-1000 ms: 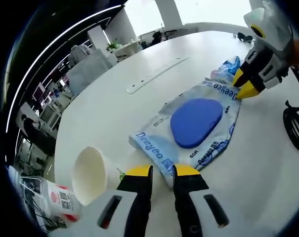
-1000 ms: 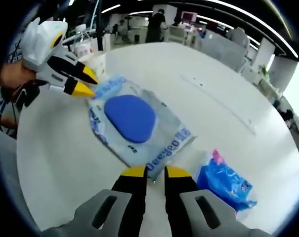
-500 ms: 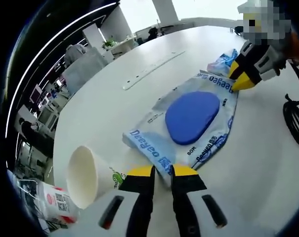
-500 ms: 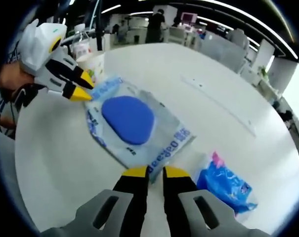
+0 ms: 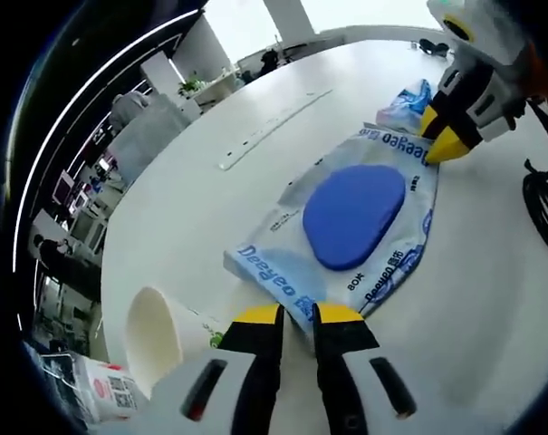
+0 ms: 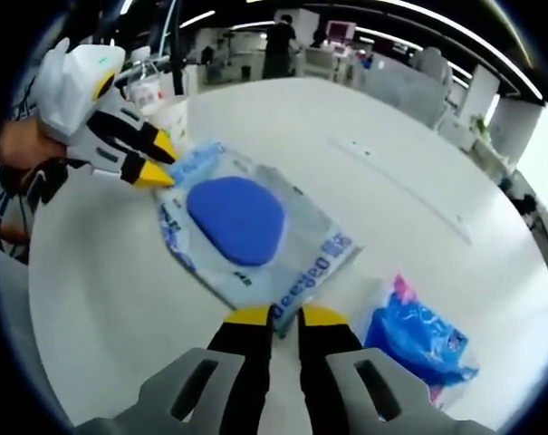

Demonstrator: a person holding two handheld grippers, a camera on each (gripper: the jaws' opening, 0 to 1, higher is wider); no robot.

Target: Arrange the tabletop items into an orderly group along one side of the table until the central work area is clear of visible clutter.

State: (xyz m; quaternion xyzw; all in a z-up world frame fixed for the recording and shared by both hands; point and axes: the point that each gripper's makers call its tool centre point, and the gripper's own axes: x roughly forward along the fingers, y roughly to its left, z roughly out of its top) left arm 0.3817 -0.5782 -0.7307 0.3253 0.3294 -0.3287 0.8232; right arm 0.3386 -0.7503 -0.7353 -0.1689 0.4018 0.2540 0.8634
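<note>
The left gripper point(image 5: 296, 313) pinches the near edge of the flat clear plastic pack with a blue oval pad point(image 5: 350, 217), lying on the white round table point(image 5: 192, 181); the right gripper point(image 6: 284, 314) pinches the opposite edge.

Left hand-held gripper point(image 5: 293, 314) apparently clamped, right hand-held gripper point(image 6: 283, 316) likewise, facing each other

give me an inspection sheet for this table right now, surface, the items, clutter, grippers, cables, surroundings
Surface: round white table, inset strip across it.
Job's things: flat wipes pack with blue oval lid; white paper cup on its side; small crumpled blue packet.
Clutter: labelled white bottle at the table edge.
Grippers: left gripper and right gripper, jaws closed on opposite ends of the pack.
Cables: coiled black cable.
Surroundings: open office, desks, people far off.
</note>
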